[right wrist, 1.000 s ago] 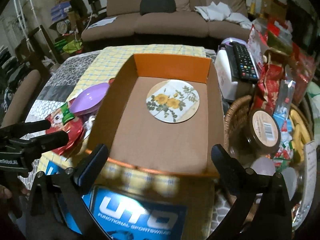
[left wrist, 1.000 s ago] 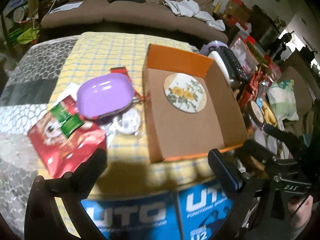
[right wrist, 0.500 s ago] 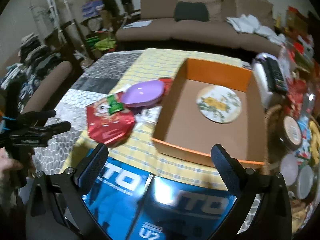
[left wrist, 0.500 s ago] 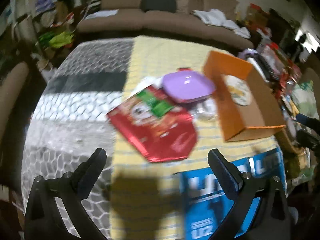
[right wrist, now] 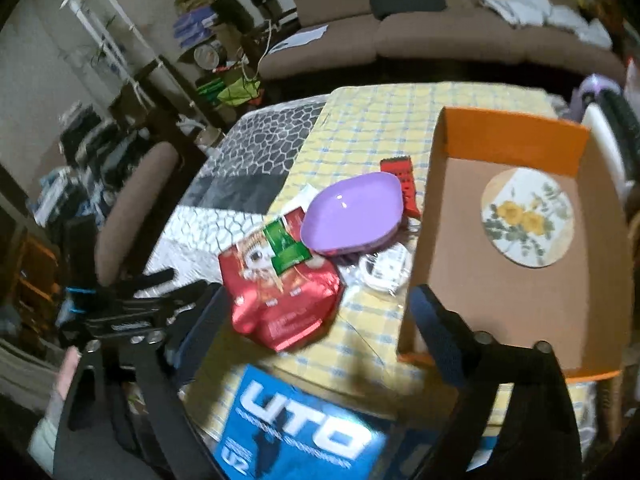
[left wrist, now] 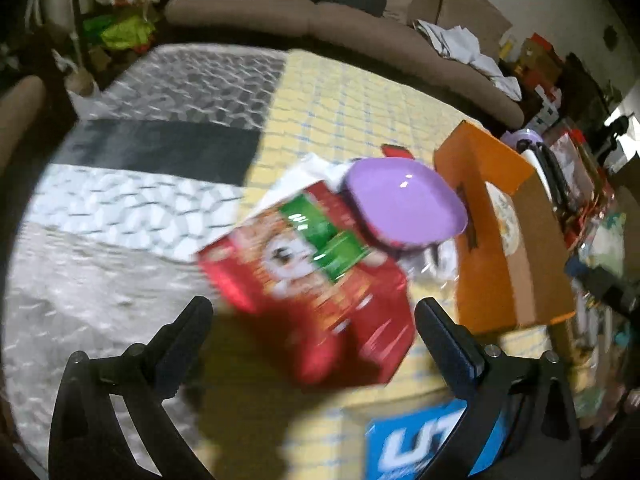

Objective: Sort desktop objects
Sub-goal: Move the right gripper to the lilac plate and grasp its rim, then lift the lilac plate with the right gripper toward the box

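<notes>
My left tongs (left wrist: 312,316) hang wide apart over the red snack bag (left wrist: 320,280), nothing between the jaws; a second ago they framed the orange-rimmed cardboard box (left wrist: 500,264), which now sits off to the right edge of that view. The bag lies on the yellow checked cloth (left wrist: 340,100) of the worktop, its green label uppermost, touching the purple dish (left wrist: 404,204) behind it. My right tongs (right wrist: 316,320) have just been closing a little from full spread yet the jaws stand well apart and grip nothing; the near rim of the bag lies between them in the picture. A second ago this camera looked straight into the box; now the box (right wrist: 500,300) fills only the right side and the bag (right wrist: 280,292) and dish (right wrist: 352,212) have come to the centre.

The right view alone shows the floral round coaster (right wrist: 528,216) lying flat on the box floor, a small red item (right wrist: 404,176) behind the dish, a clear packet with something white in it (right wrist: 384,272) between dish and box, the blue "UTO" package (right wrist: 296,432) at the near edge, and my left tongs (right wrist: 160,300) from the side, with my hand (right wrist: 64,376) below them. The left view, heavily blurred, alone shows the grey pebble-patterned covering (left wrist: 120,220) stretching to the left of the cloth, and the coaster only as a sliver.
</notes>
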A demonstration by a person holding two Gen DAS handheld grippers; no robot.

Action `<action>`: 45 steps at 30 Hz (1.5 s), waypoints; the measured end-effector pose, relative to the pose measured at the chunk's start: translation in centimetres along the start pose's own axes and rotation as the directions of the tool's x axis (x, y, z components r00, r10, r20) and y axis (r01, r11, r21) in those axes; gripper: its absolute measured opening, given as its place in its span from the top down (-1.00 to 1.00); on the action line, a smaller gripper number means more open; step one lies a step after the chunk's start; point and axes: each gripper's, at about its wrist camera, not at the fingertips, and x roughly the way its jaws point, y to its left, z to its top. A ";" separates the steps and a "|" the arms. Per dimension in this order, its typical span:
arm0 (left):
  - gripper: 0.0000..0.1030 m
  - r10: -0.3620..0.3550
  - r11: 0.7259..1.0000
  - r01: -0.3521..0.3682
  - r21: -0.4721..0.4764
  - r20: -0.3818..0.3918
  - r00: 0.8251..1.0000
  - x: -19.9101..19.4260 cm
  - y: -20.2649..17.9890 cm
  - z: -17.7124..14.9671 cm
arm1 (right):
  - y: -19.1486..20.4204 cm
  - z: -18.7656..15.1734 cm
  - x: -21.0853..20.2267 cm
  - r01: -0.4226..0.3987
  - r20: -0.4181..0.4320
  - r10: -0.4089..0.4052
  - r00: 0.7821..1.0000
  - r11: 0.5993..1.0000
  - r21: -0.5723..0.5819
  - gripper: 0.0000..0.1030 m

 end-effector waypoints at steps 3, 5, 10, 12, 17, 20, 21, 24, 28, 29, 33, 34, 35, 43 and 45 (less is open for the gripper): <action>-0.94 0.004 1.000 -0.005 -0.018 -0.035 0.999 3.2 -1.5 1.9 | -1.2 0.3 0.7 -0.005 0.002 0.005 1.000 1.000 0.018 -0.49; -0.86 0.017 1.000 -0.017 -0.008 -0.047 0.999 5.0 -2.6 2.9 | -1.8 0.2 1.0 -0.001 0.002 0.001 1.000 1.000 0.010 -0.49; -0.62 0.073 0.997 -0.072 0.017 -0.096 0.993 9.4 -4.4 4.8 | -3.6 -0.4 1.2 0.002 -0.008 -0.002 1.000 1.000 0.000 -0.49; -0.43 0.070 0.998 -0.068 0.014 -0.108 0.992 10.3 -4.4 5.2 | -4.2 -0.4 1.2 0.002 -0.005 -0.002 1.000 1.000 0.002 -0.49; 0.88 0.029 1.000 -0.030 -0.005 -0.120 0.992 11.5 -4.7 5.5 | -5.8 -0.4 1.7 0.003 -0.008 -0.003 1.000 1.000 0.011 -0.49; 0.85 -0.004 1.000 0.005 0.009 -0.118 0.993 11.4 -4.9 5.4 | -6.2 -0.6 2.1 0.008 -0.013 -0.008 1.000 1.000 0.015 -0.49; 0.87 -0.002 1.000 0.004 0.015 -0.108 0.994 11.0 -5.0 5.3 | -6.3 -0.7 2.1 0.004 -0.014 -0.004 1.000 1.000 0.019 -0.49; 0.91 -0.057 0.998 0.058 0.010 -0.105 0.993 9.5 -5.0 5.0 | -6.4 -0.9 2.0 0.003 -0.011 -0.003 1.000 1.000 0.026 -0.49; 0.91 -0.095 0.995 0.097 0.010 -0.108 0.990 7.1 -4.6 3.4 | -6.4 -0.8 1.9 -0.036 -0.007 0.036 0.999 0.997 0.071 -0.49; 0.91 -0.124 0.992 0.125 -0.003 -0.110 0.986 6.2 -4.2 2.6 | -6.3 -0.9 2.0 -0.063 -0.010 0.064 0.998 0.994 0.087 -0.35; 0.92 -0.158 0.987 0.157 -0.023 -0.100 0.982 3.5 -2.3 0.6 | -5.0 -1.4 2.6 -0.087 -0.036 0.092 0.995 0.990 0.107 0.11; 0.92 -0.173 0.985 0.170 -0.038 -0.094 0.981 2.8 -1.7 0.3 | -4.3 -1.7 2.9 -0.074 -0.051 0.079 0.996 0.993 0.097 0.11; 0.92 -0.181 0.983 0.177 -0.049 -0.087 0.980 1.9 -0.9 -0.2 | -3.8 -2.0 3.1 -0.069 -0.060 0.074 0.995 0.994 0.089 0.11; 0.86 -0.167 0.981 0.160 -0.109 -0.065 0.984 0.7 1.7 -1.8 | 0.0 -4.6 5.5 -0.002 -0.123 0.009 0.992 0.999 0.051 0.11; 0.67 -0.170 0.982 0.163 -0.097 -0.076 0.982 1.6 0.7 -1.4 | -0.2 -5.1 6.1 0.001 -0.133 0.012 0.991 0.995 0.095 0.11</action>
